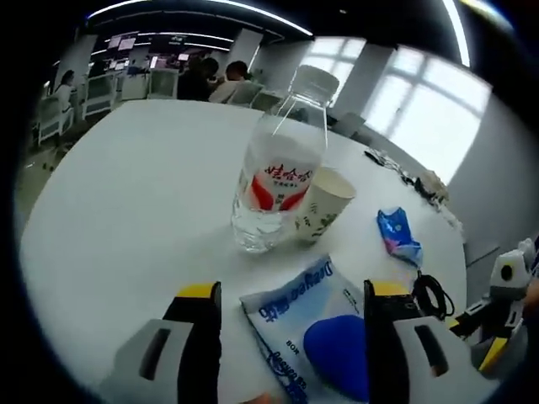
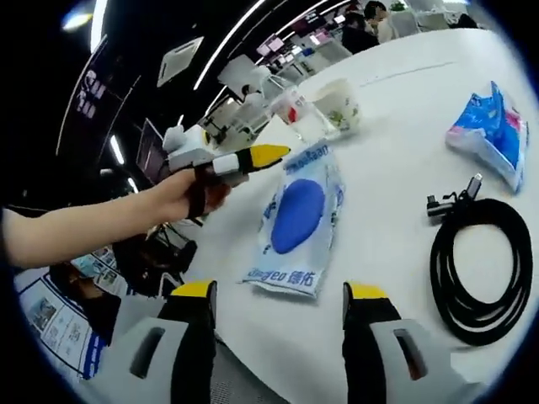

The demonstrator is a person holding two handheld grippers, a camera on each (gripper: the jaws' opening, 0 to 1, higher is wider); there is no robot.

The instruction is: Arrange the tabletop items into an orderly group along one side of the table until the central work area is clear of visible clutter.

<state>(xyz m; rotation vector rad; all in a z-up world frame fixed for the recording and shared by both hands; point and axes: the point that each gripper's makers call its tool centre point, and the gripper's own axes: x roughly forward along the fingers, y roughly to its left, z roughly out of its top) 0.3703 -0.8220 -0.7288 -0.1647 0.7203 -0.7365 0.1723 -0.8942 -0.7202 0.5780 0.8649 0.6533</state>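
Both your grippers, left gripper and right gripper, gape empty; by the clear plastic water bottle only the paper cup is grouped, while the blue-and-white plastic pouch, small blue packet and coiled black cable lie scattered

Cup touching bottle, pouch nearer, cable apart

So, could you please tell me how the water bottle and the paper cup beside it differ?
The water bottle is clear plastic with a white cap and red label; the paper cup is opaque, cream and open-topped. The bottle stands much taller. Both stand together on the white table.
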